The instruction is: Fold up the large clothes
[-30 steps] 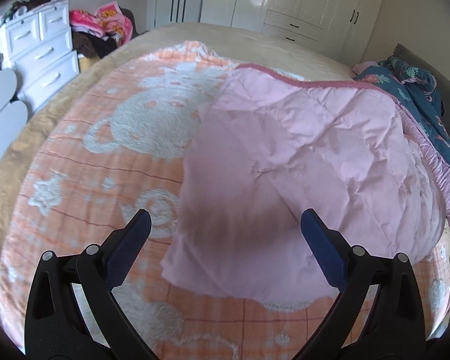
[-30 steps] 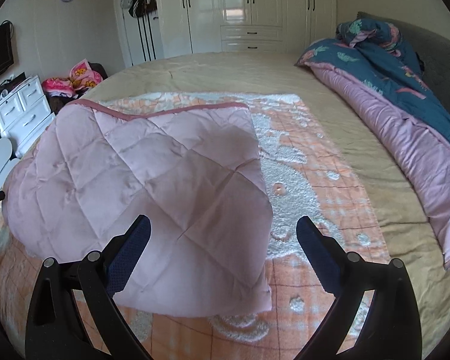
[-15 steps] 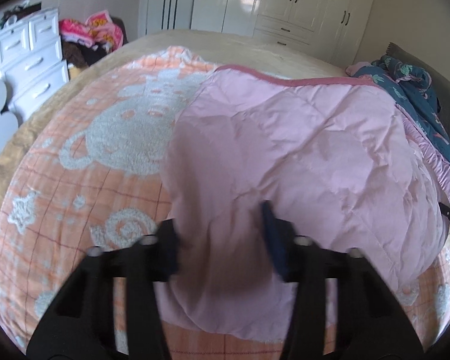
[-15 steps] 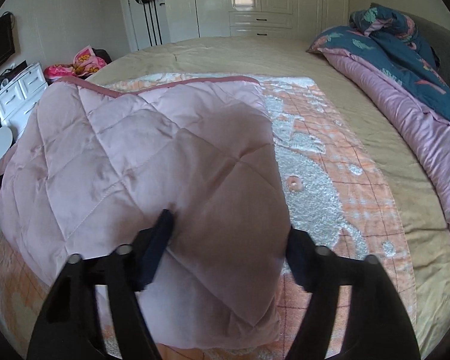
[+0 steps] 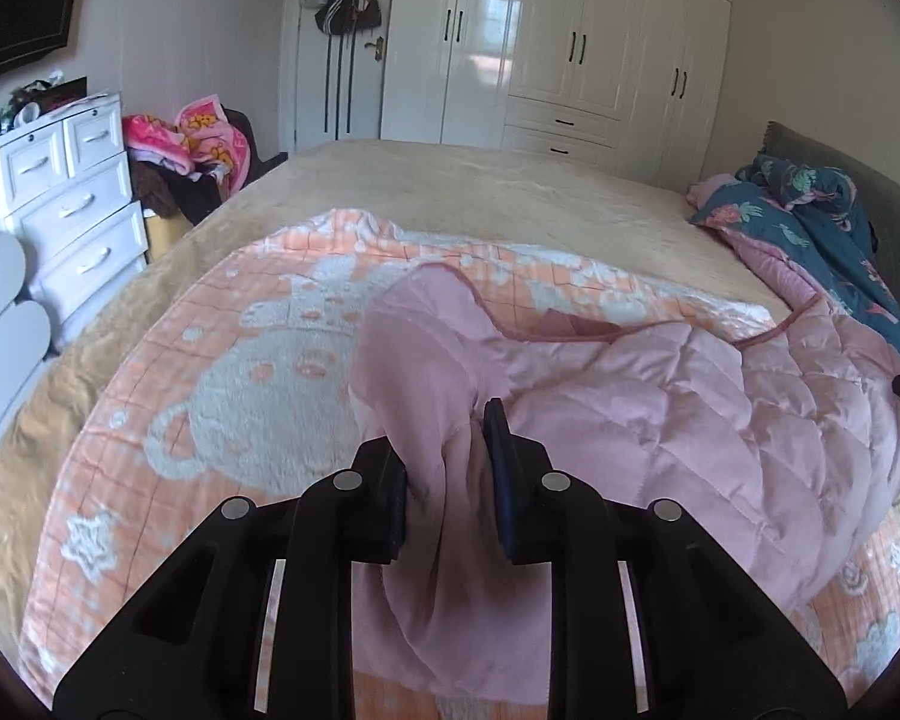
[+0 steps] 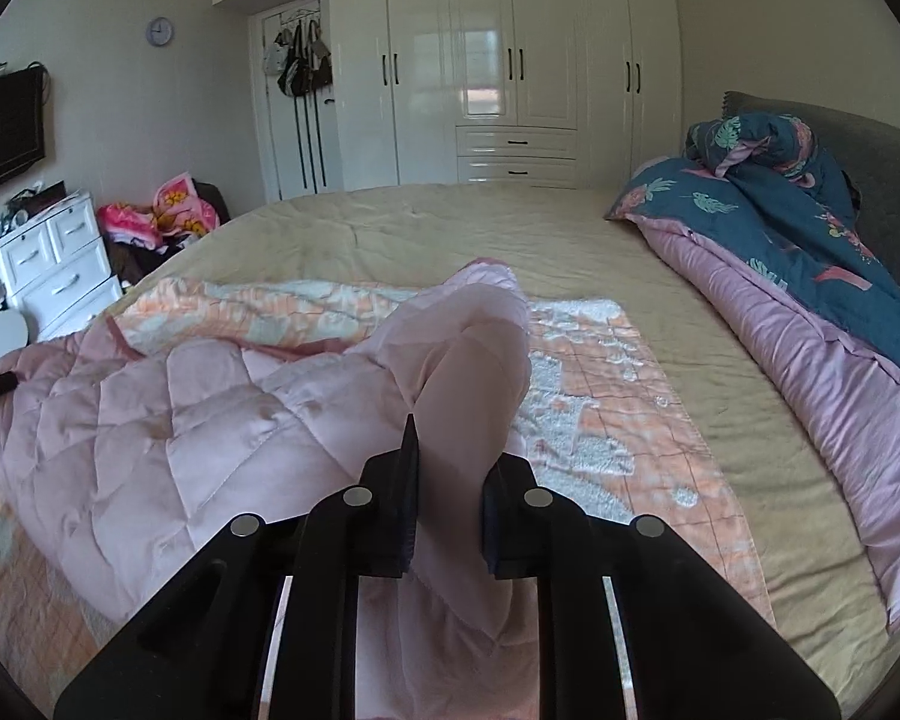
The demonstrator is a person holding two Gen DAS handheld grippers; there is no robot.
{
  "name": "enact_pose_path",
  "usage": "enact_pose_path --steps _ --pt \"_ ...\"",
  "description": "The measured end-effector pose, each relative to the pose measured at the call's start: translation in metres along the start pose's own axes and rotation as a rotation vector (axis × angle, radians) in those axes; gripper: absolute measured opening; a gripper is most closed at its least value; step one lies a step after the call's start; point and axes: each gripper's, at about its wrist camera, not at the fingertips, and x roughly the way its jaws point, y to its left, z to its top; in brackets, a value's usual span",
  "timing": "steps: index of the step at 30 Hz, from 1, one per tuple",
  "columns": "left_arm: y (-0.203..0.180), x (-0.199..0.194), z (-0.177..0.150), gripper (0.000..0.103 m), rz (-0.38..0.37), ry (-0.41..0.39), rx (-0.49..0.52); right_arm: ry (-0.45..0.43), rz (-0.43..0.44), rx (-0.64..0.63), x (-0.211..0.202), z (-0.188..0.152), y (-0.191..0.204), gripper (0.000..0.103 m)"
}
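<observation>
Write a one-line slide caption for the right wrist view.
Right gripper clamps a bunched corner of the pink quilted garment above the orange blanket.

My left gripper has just closed its jaws on a bunched corner of the pink quilted blanket, and the fabric is pinched between the pads, hanging in a fold below them. The rest of it lies rumpled to the right on the orange bear-print blanket covering the bed.
</observation>
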Motion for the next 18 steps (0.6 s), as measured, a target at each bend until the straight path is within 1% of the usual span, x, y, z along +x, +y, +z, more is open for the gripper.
enact_pose_path --steps 3,8,16,18 --pt "0.001 0.014 0.003 0.014 0.023 0.017 -0.003 0.036 -0.022 0.043 0.024 0.001 -0.008 0.015" --pt "0.004 0.040 -0.001 0.014 0.053 0.060 -0.001 0.095 -0.043 0.094 0.052 -0.008 -0.017 0.014" --pt "0.009 0.064 -0.007 0.014 0.081 0.101 -0.002 0.154 -0.070 0.112 0.077 -0.024 -0.019 0.014" --pt "0.011 0.069 -0.007 0.015 0.078 0.111 -0.015 0.170 -0.073 0.128 0.083 -0.027 -0.021 0.014"
